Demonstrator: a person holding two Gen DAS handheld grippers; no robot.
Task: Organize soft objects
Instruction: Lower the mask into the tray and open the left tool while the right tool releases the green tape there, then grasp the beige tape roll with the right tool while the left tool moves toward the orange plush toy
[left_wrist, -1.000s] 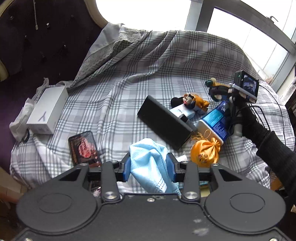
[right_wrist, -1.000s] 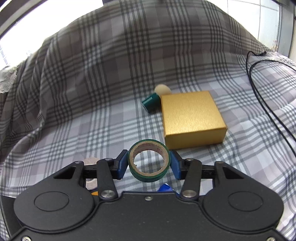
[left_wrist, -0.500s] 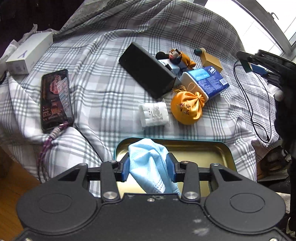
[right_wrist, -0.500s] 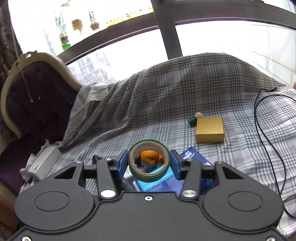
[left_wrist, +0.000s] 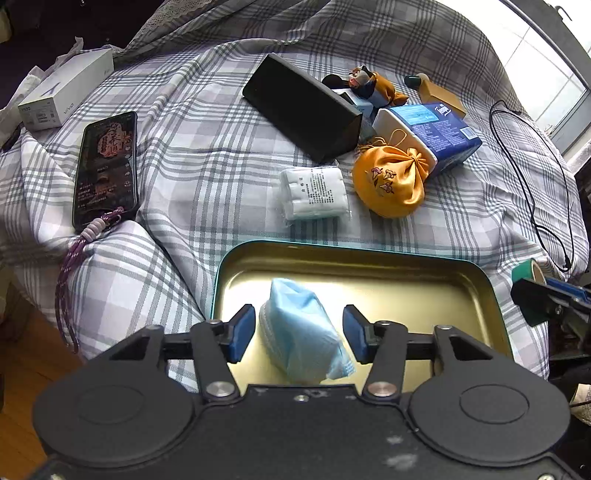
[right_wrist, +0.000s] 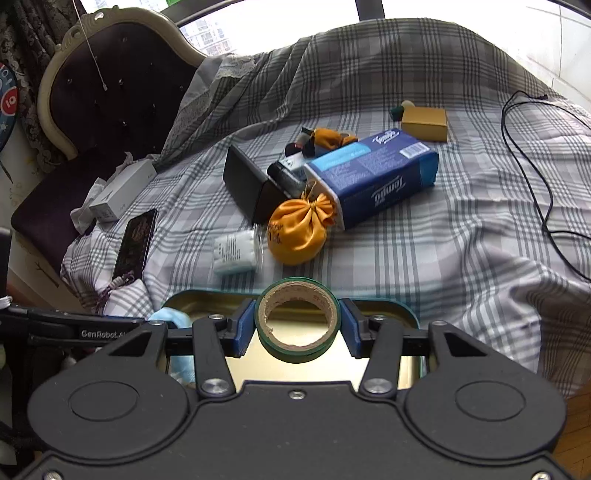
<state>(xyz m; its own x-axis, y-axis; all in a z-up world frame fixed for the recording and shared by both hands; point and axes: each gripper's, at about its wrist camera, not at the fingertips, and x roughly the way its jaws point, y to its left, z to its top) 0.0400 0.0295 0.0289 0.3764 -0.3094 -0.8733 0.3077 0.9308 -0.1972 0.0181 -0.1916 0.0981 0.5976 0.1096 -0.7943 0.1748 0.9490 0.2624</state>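
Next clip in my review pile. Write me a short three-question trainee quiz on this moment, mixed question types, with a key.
1. True or false: the left gripper has its pads pressed on the blue face mask.
2. Which thing is clamped in the right gripper?
A. the orange satin pouch
B. the roll of green tape
C. the phone
3. Fill in: the face mask lies inside the open ___.

Key
1. False. The jaws have just been opening; the pads stand clear on both sides of the mask.
2. B. Both pads press the sides of the roll, held above the tin.
3. Tin: gold inside, teal rim.
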